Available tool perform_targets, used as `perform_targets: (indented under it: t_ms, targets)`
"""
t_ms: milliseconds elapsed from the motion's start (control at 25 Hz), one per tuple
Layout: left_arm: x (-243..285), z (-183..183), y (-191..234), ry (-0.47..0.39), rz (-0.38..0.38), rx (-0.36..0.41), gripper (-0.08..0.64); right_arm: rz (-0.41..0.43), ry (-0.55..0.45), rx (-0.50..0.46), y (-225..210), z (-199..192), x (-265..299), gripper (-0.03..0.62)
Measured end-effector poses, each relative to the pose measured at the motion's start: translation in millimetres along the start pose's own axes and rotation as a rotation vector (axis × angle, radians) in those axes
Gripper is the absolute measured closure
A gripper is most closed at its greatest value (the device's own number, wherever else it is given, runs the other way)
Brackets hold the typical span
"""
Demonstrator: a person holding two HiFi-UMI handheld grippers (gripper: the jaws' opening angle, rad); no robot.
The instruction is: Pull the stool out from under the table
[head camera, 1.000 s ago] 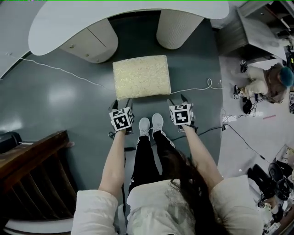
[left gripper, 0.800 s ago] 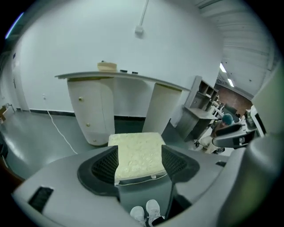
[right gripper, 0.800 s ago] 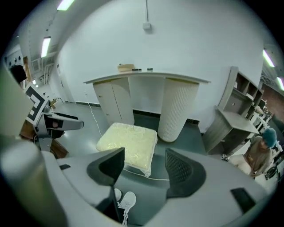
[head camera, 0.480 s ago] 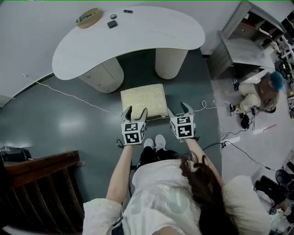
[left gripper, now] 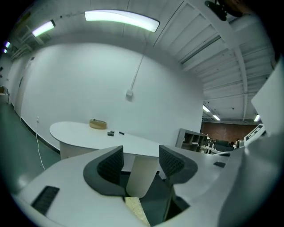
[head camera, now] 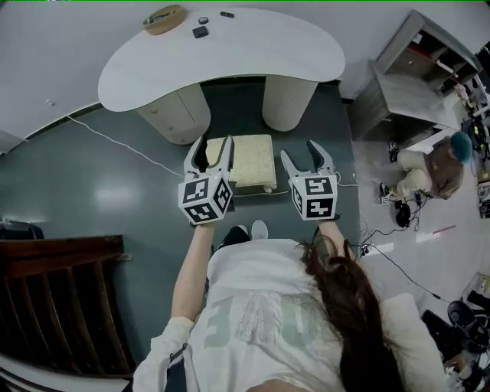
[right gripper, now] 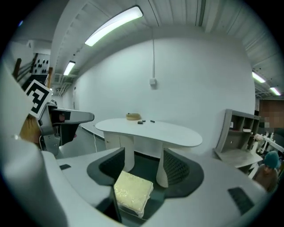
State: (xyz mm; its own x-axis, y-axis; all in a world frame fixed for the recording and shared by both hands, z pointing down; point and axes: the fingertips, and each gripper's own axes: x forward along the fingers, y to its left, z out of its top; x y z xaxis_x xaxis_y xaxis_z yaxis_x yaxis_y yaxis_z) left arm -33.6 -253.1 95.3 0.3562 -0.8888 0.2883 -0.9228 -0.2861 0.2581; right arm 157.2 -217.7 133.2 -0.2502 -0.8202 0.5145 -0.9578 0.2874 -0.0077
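Note:
The stool, with a cream padded seat, stands on the dark floor in front of the white curved table, between the table's two pedestals and out from under its top. Both grippers hang in the air above the stool's near edge, touching nothing. My left gripper is open over the seat's left corner, and my right gripper is open just right of the seat. In the right gripper view the stool shows below the open right gripper. In the left gripper view only a corner of the stool appears under the open left gripper.
A bowl and small dark items lie on the table. A white cable runs across the floor at left. Grey shelving stands at right, with a person seated on the floor and cables nearby. Dark wooden furniture is at lower left.
Both grippers have lifted from the stool's near edge up into the air. The head view has risen and pulled back, so more of the table shows.

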Motion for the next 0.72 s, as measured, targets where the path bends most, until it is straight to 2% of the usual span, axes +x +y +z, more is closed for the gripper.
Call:
perform_targets:
  t_ms: [160, 280, 360, 400, 520, 720]
  targets:
    - [-28.7, 19.7, -17.3, -0.031, 0.02, 0.15, 0.392, -0.032, -0.133, 0.067, -7.3, 37.9, -19.4, 0.32]
    - [-39.9, 43.1, -19.4, -0.075, 0.04, 0.228, 0.491, -0.044, -0.254, 0.069, -3.5, 74.0, -28.3, 0.414]
    - [-44.4, 59.6, -17.9, -0.106, 0.059, 0.264, 0.514, -0.054, -0.316, 0.041, 2.5, 90.0, -36.8, 0.514]
    - [-46.6, 67.5, -16.7, -0.123, 0.069, 0.275, 0.518, -0.06, -0.335, 0.027, 5.5, 94.3, -40.7, 0.538]
    - [-51.0, 85.0, -12.9, -0.165, 0.099, 0.281, 0.528, -0.061, -0.34, -0.006, 12.8, 92.2, -42.9, 0.557]
    - [-51.9, 85.9, -17.6, -0.172, 0.1, 0.304, 0.531, -0.04, -0.285, 0.002, 13.4, 70.5, -38.0, 0.558]
